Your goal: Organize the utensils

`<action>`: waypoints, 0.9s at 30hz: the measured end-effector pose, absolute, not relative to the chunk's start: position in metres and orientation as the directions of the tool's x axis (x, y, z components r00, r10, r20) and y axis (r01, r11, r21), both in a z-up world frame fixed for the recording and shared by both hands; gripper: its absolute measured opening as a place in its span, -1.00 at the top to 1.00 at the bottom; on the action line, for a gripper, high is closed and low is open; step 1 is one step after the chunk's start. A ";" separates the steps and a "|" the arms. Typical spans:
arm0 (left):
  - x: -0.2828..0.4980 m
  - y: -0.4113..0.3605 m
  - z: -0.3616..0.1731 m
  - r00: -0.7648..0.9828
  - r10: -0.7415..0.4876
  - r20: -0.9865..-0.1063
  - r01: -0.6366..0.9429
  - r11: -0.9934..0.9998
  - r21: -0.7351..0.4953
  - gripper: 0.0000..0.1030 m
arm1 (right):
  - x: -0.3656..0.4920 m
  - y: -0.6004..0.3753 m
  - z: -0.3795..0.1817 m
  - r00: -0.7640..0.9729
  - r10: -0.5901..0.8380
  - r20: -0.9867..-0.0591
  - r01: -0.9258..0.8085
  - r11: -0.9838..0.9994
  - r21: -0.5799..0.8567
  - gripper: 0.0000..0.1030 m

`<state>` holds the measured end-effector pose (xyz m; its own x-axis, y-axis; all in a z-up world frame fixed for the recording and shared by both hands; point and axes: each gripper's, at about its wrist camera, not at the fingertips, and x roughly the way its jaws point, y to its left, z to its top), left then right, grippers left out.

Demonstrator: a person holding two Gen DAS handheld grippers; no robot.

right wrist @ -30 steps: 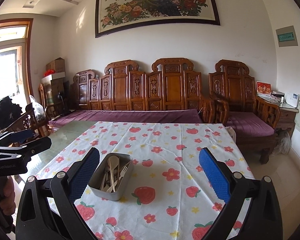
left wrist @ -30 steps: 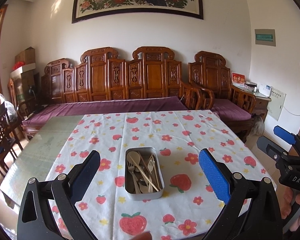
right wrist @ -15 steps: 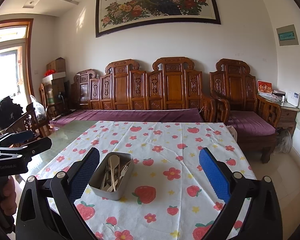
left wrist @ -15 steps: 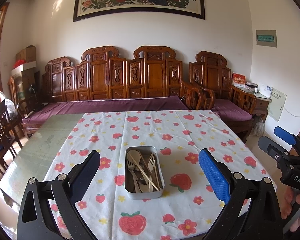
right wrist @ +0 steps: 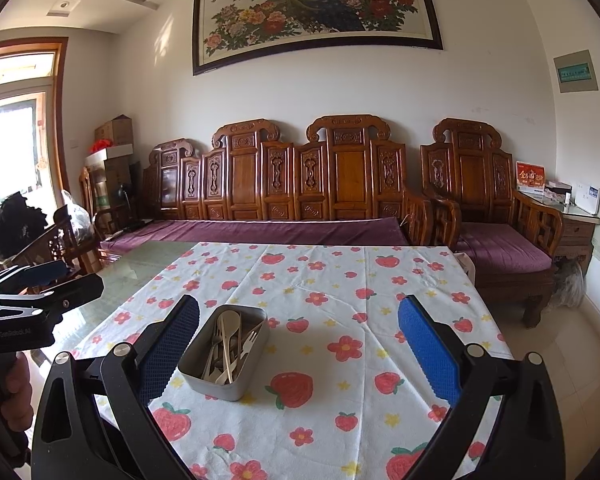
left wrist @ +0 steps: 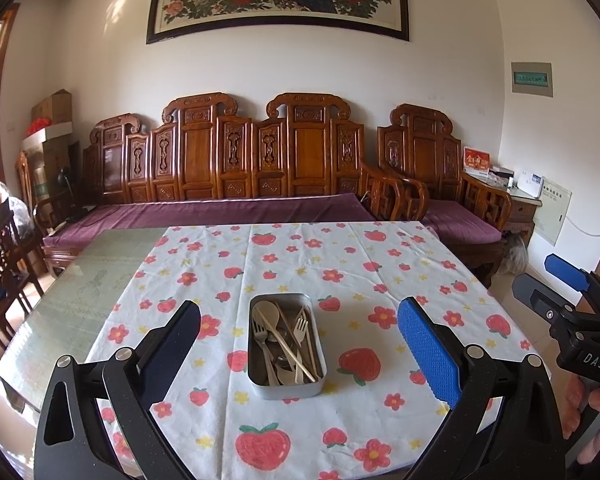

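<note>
A rectangular metal tin (left wrist: 286, 386) (right wrist: 216, 380) sits on the strawberry-print tablecloth (left wrist: 352, 264) (right wrist: 340, 280), near its front edge. Inside lie mixed utensils (left wrist: 284, 340) (right wrist: 228, 344): forks, spoons and pale chopsticks. My left gripper (left wrist: 300, 344) hangs open above the front of the table, the tin lying between its fingers in view but well below them. My right gripper (right wrist: 300, 344) is also open, with the tin just inside its left finger (right wrist: 172, 344). Neither holds anything. Each gripper shows at the other view's edge, held by a hand.
Bare green glass tabletop (left wrist: 76, 292) lies left of the cloth. A carved wooden sofa with purple cushions (left wrist: 240, 208) stands behind the table, an armchair (left wrist: 452, 200) at its right. Dark wooden chairs (left wrist: 0, 280) stand at the left. Tiled floor (right wrist: 572, 360) lies to the right.
Both views have risen and pulled back very slightly; the tin sits a little lower and nearer in frame. Both grippers stay open, and the utensils have not moved.
</note>
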<state>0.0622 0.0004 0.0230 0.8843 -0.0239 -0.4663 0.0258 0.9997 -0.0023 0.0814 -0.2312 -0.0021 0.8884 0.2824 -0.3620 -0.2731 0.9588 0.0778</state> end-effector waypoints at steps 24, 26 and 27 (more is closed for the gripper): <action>0.058 -0.007 0.029 0.889 -0.031 -0.456 0.033 0.999 -0.003 -0.85 | 0.084 -0.230 -0.001 0.888 0.284 -0.362 -0.274 0.959 0.079 -0.95; 0.058 -0.006 0.028 0.889 -0.031 -0.456 0.033 0.999 -0.003 -0.85 | 0.084 -0.230 -0.001 0.888 0.283 -0.361 -0.274 0.959 0.078 -0.95; 0.058 -0.007 0.028 0.889 -0.030 -0.456 0.033 0.999 -0.003 -0.85 | 0.084 -0.229 -0.001 0.888 0.284 -0.361 -0.274 0.959 0.079 -0.95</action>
